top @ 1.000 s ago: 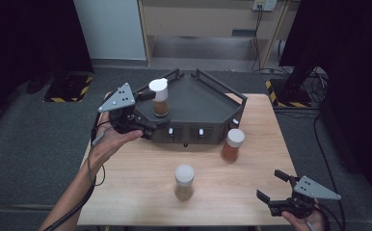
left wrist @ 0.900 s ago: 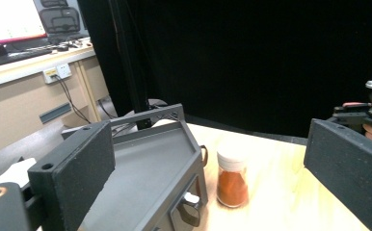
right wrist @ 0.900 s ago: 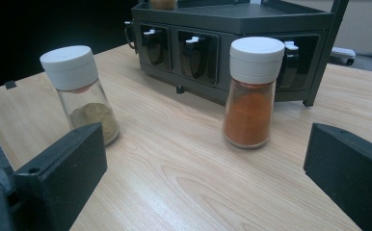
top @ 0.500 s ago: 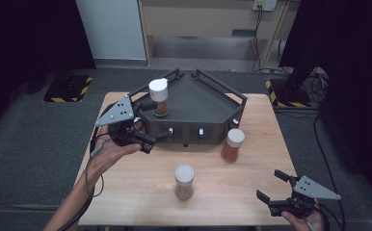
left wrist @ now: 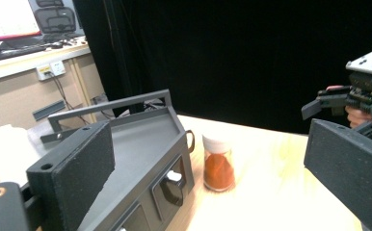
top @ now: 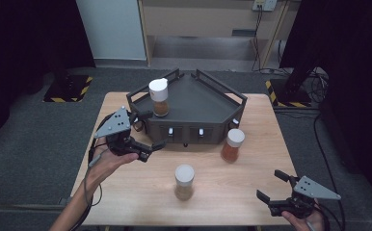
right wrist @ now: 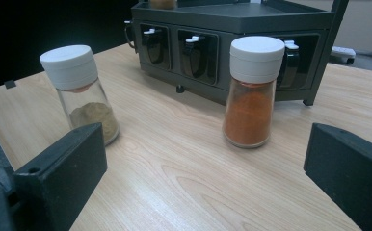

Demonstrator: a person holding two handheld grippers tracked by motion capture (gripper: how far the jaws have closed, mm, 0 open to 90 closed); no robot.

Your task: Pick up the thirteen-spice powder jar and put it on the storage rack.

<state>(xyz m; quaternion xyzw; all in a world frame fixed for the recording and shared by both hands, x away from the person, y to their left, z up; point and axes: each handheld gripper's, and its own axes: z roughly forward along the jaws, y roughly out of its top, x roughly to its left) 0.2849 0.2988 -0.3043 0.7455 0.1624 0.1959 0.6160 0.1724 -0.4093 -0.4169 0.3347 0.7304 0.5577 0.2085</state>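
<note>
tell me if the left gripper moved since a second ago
Yes. The left gripper has drawn back from the jar on the rack, toward the table's near edge, jaws open.

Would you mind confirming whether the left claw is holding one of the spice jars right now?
No, the left claw is open and empty beside the dark rack, and the brown-spice jar stands alone on that rack.

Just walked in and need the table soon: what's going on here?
A person holds a claw in each hand at a table with a dark rack and three spice jars. One jar stands on the rack; two stand on the table. The left claw, open and empty, hovers beside the rack. The right claw waits open near the table's front edge.
</note>
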